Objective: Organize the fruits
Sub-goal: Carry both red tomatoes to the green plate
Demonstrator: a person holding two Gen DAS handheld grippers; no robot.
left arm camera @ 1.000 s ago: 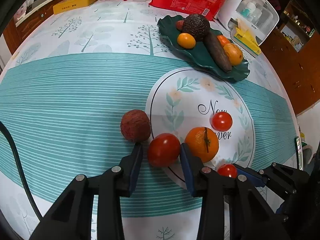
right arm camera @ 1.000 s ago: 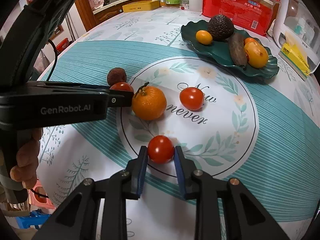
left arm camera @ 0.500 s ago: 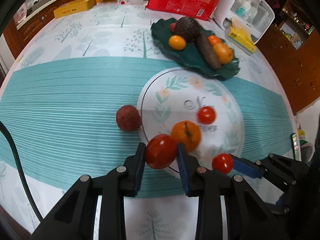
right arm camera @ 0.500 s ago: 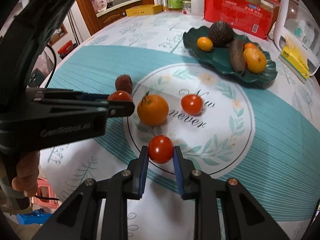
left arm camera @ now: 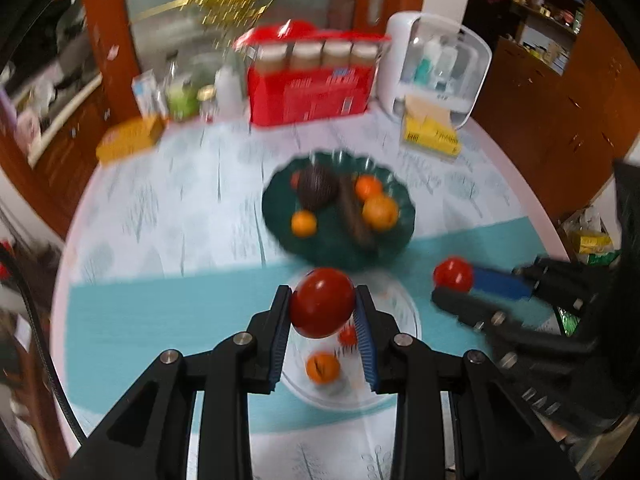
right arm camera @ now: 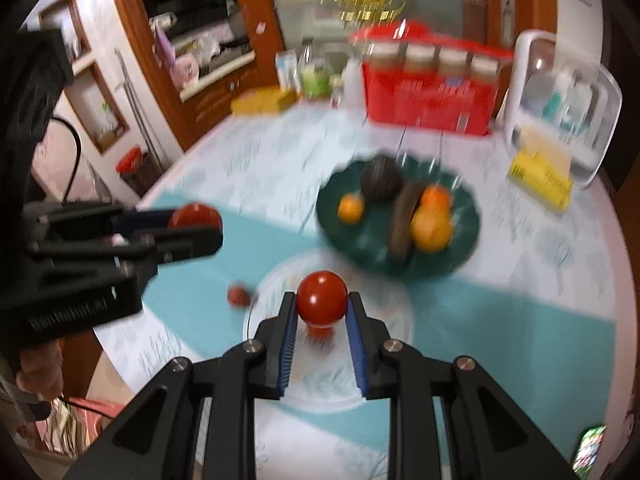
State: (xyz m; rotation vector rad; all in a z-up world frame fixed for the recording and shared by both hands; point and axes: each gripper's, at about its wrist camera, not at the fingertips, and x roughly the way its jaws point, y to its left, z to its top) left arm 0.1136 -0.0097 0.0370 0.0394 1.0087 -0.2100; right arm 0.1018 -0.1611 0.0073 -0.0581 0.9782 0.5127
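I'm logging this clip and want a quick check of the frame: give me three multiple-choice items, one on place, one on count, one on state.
1. Where is the green plate relative to the left gripper?
A. ahead of it, further up the table
B. behind it
C. under the red box

2. How many tomatoes are held in grippers?
A. none
B. one
C. two

3. What is the state of the right gripper?
A. wide open, nothing in it
B. shut on a tomato, lifted off the table
C. resting on the plate

Answers: 1 A, the plate lies beyond the left fingertips. 2 C, the left tomato and the right tomato each sit between pads. 3 B, the table shows far below it.
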